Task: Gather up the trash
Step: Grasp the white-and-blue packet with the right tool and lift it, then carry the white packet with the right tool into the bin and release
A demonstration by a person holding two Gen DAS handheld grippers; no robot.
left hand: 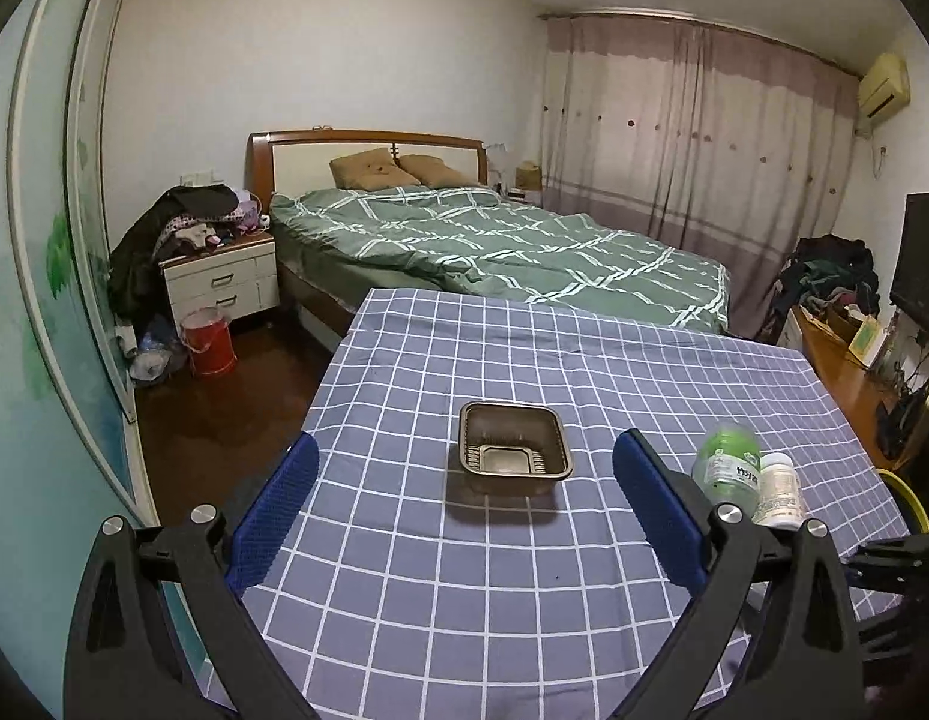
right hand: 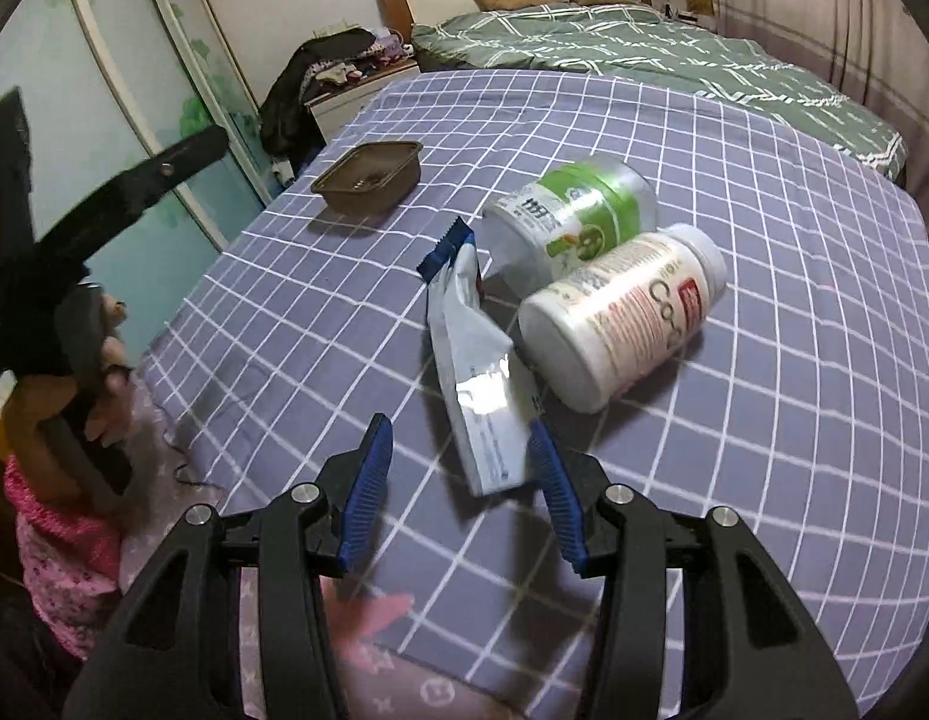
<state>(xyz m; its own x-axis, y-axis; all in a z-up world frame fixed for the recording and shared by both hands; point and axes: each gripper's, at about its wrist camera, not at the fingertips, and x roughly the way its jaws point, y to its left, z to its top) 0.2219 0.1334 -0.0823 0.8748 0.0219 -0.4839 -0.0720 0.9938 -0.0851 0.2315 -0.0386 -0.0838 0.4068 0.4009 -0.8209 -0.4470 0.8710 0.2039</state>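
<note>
1. Our right gripper [right hand: 464, 495] hangs half open over the foil pouch [right hand: 473, 372] on the checked tablecloth [right hand: 764, 420], gripping nothing; left gripper [left hand: 464, 504] wide open, empty.
2. Pouch looks light, floppy, slick; we'd pinch its near edge.
3. 2 bottles lie beside it.

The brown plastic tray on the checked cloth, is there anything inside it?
The brown plastic tray looks empty: its ribbed floor shows bare in the left wrist view. In the right wrist view its near wall hides part of the floor, where only small glints show.
</note>
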